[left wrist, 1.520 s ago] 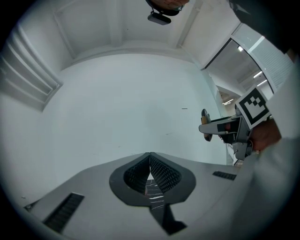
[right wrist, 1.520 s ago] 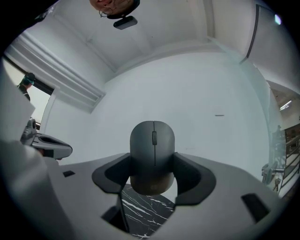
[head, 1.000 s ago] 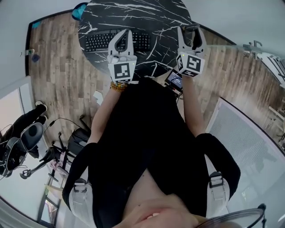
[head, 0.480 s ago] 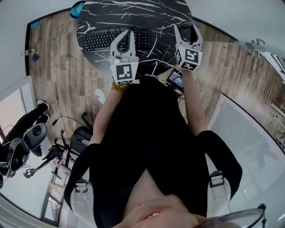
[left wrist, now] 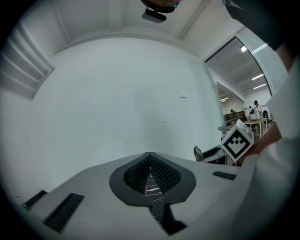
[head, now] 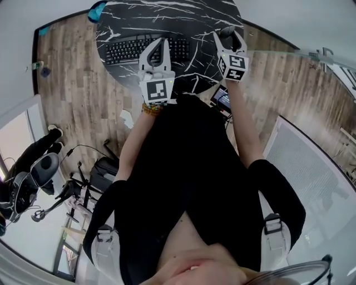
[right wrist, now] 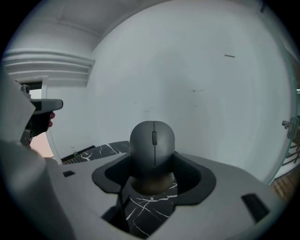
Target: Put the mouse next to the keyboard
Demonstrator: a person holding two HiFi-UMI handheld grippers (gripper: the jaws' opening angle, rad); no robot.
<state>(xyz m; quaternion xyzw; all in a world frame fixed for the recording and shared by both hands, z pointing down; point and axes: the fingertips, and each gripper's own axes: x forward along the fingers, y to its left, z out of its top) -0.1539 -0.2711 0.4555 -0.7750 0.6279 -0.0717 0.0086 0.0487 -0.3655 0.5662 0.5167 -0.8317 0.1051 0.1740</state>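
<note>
A grey mouse (right wrist: pixel 152 140) stands nose-up between the jaws of my right gripper (right wrist: pixel 153 161), which is shut on it above the black marble table (right wrist: pixel 149 206). In the head view the right gripper (head: pixel 230 37) holds the mouse (head: pixel 227 33) over the table's right part, to the right of the black keyboard (head: pixel 125 51). My left gripper (head: pixel 158 47) hangs over the keyboard's right half. Its jaws (left wrist: pixel 150 172) are shut with nothing between them, and it points at a white wall.
The round table (head: pixel 167 16) stands on a wooden floor (head: pixel 72 94). A small lit screen (head: pixel 221 101) sits by my right forearm. An office chair (head: pixel 30 175) and cables lie at the lower left. A teal object (head: pixel 99 10) is at the table's far left edge.
My right gripper has carried the mouse a little left and farther over the table. The left gripper has barely shifted.
</note>
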